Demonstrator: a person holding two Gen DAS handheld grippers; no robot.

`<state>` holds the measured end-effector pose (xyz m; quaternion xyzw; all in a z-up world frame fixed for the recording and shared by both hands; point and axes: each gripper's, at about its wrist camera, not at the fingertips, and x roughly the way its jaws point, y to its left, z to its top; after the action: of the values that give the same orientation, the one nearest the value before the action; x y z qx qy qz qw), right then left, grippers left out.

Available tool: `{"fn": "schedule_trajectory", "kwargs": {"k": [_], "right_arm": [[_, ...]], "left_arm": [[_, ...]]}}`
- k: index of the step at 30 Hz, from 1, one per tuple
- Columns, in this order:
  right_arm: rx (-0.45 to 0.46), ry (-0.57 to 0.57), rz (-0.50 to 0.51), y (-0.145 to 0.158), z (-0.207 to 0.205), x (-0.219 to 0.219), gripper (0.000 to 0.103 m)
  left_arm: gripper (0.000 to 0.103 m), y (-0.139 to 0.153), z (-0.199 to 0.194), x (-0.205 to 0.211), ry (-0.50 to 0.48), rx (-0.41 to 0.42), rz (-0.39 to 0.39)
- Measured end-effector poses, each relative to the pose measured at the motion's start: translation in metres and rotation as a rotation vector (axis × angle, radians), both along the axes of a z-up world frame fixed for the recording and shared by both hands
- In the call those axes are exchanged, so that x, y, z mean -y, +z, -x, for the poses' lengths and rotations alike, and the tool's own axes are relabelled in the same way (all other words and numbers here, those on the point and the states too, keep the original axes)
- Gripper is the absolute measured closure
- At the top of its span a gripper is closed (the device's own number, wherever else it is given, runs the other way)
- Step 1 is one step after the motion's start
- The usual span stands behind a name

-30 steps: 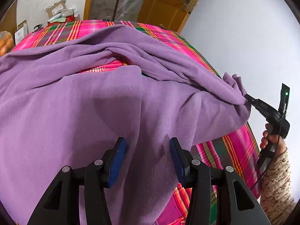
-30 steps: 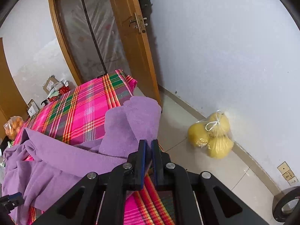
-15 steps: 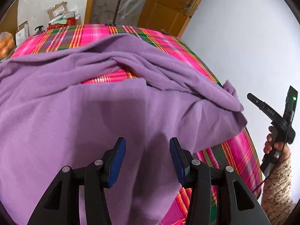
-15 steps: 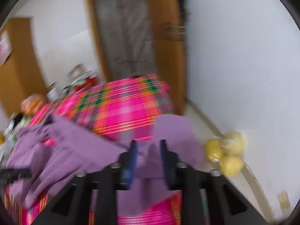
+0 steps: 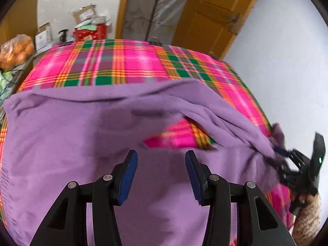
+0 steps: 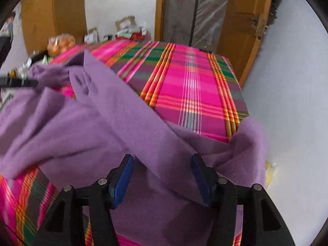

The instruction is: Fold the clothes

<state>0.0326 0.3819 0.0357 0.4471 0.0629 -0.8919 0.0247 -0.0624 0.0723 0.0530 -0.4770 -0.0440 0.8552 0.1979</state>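
Observation:
A purple fleece garment (image 5: 82, 143) lies rumpled across a table under a pink plaid cloth (image 5: 123, 65). My left gripper (image 5: 161, 160) hovers open just above the garment's near part, with nothing between its blue pads. A gap in the folds shows plaid ahead of it. In the right wrist view the garment (image 6: 123, 123) drapes over the table's near right corner. My right gripper (image 6: 162, 162) is open there, with a fold of cloth lying between its fingers. From the left wrist view, the right gripper (image 5: 285, 155) sits at the garment's right edge, blurred.
The plaid cloth (image 6: 194, 86) is bare at the far end. Behind the table are cardboard boxes (image 5: 86, 16), a red box (image 5: 90, 33) and a bag of oranges (image 5: 16, 51). A wooden door (image 5: 209, 14) and white wall stand right. A knitted sleeve (image 5: 307, 221) holds the right gripper.
The right gripper, shut on the garment's right edge a second ago, has opened and swung back over that edge. The garment has shifted toward me. The left gripper stays open.

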Motion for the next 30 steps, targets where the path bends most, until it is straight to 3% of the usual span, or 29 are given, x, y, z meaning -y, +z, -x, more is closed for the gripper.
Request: {"fn": "schedule_trajectory", "kwargs": {"k": [2,4,6,9,17,28,30], "right_arm": [[0.001,0.000,-0.030,-0.002,0.001,0.002,0.048],[-0.008,-0.020,-0.031,0.001,0.005,-0.001,0.060],[-0.020,-0.045,-0.024,0.006,0.010,-0.007,0.079],[-0.038,-0.083,-0.014,0.014,0.018,-0.015,0.092],[-0.096,-0.166,-0.067,0.037,0.066,-0.034,0.094],[-0.077,-0.228,-0.267,0.019,0.151,-0.049,0.094],[-0.074,-0.244,-0.311,0.013,0.161,-0.048,0.090]], "left_arm": [[0.054,-0.002,0.013,0.005,0.024,0.009,0.009],[0.054,-0.006,0.023,0.008,0.035,0.013,0.026],[0.054,-0.011,0.032,0.009,0.045,0.025,0.034],[0.054,-0.018,0.038,0.008,0.040,0.032,0.050],[0.054,-0.020,0.059,0.005,0.047,0.015,0.073],[0.054,-0.028,0.097,-0.003,0.070,0.036,0.063],[0.054,-0.030,0.102,-0.004,0.073,0.035,0.060]]}}
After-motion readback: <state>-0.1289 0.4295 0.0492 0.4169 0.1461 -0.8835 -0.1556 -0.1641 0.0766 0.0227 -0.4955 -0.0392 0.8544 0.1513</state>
